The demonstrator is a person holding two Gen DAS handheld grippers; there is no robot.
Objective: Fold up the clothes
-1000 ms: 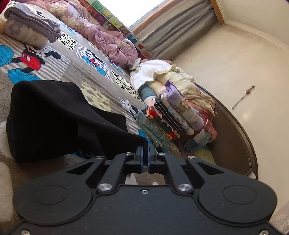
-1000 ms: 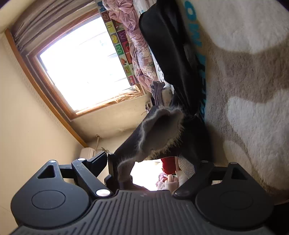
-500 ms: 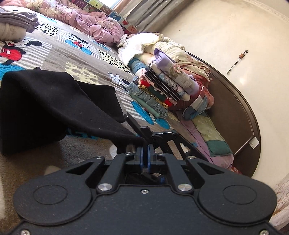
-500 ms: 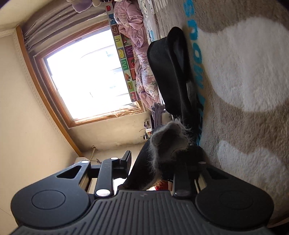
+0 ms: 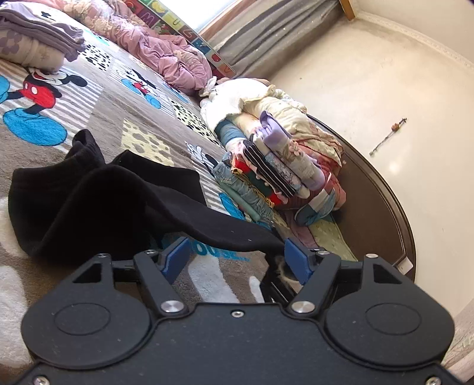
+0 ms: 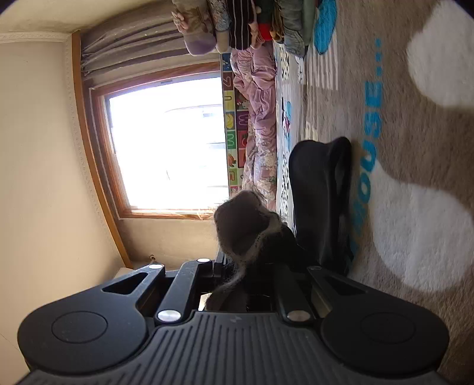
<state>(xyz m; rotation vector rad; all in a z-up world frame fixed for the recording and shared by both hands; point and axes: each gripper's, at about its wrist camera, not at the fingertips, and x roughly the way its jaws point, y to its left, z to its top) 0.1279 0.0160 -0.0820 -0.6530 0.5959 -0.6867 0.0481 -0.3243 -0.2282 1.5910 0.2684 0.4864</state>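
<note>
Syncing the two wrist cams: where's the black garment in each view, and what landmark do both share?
Left wrist: black garment lies left of centre on the blanket, one edge running toward the open left claw.
Right wrist: black garment is at centre, on edge beside the blue lettering, running down into the right claw, which is shut on it.
Shared landmark: the stack of folded clothes.

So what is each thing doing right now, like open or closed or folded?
left gripper: open, holding nothing
right gripper: shut on the black garment
black garment: partly folded, one end lifted off the blanket
clothes pile: folded, stacked
curtain: drawn aside
</note>
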